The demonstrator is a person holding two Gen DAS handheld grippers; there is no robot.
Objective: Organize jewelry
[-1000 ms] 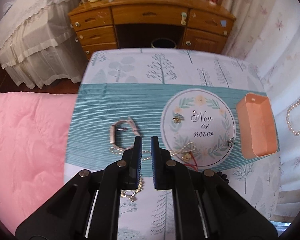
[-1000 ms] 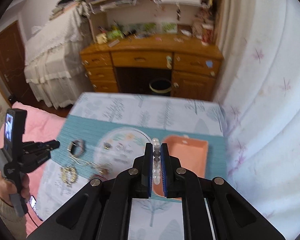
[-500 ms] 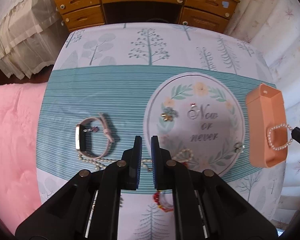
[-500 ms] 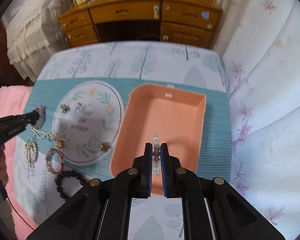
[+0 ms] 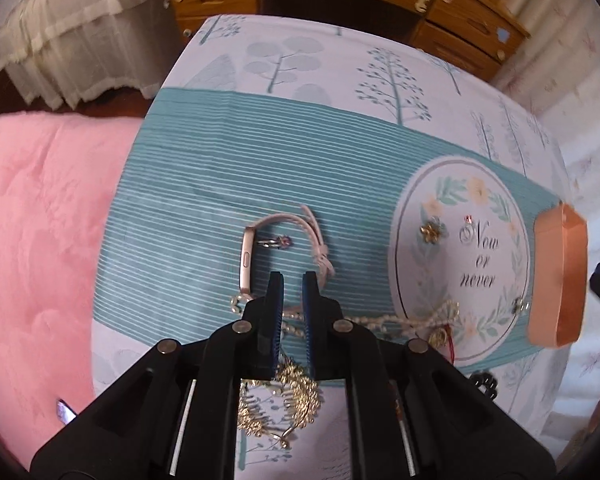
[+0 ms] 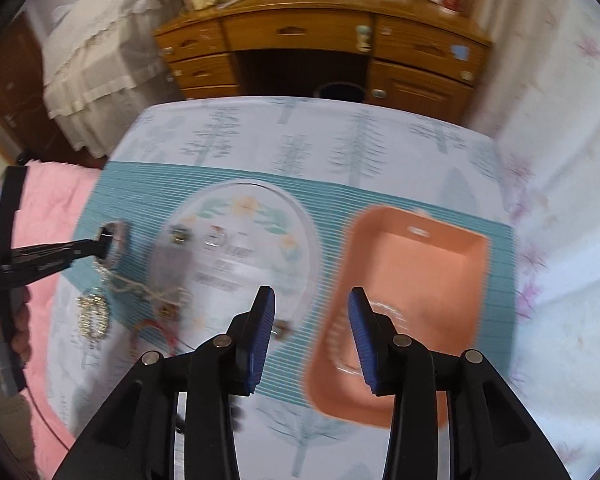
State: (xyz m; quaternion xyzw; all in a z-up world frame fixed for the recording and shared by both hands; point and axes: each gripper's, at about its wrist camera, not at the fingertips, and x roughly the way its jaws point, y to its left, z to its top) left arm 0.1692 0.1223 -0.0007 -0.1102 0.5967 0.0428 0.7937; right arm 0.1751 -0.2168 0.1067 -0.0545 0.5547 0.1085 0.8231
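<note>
My left gripper is shut and empty, pointing down just over a pink-strapped watch with a small ring inside its loop. A pearl chain and a gold piece lie under its fingers. My right gripper has its jaws opening with nothing between them, at the near left edge of the orange tray. The pearl bracelet lies blurred on the tray floor, partly behind the right finger. The left gripper's tip also shows by the watch.
Small earrings sit on the round printed patch of the cloth. A red bangle and a black bead bracelet lie near the front edge. A pink quilt is at left, a wooden desk beyond.
The right jaws have opened and let go of the pearl bracelet, which now lies in the orange tray. Both grippers have sunk toward the table; the left came down over the watch.
</note>
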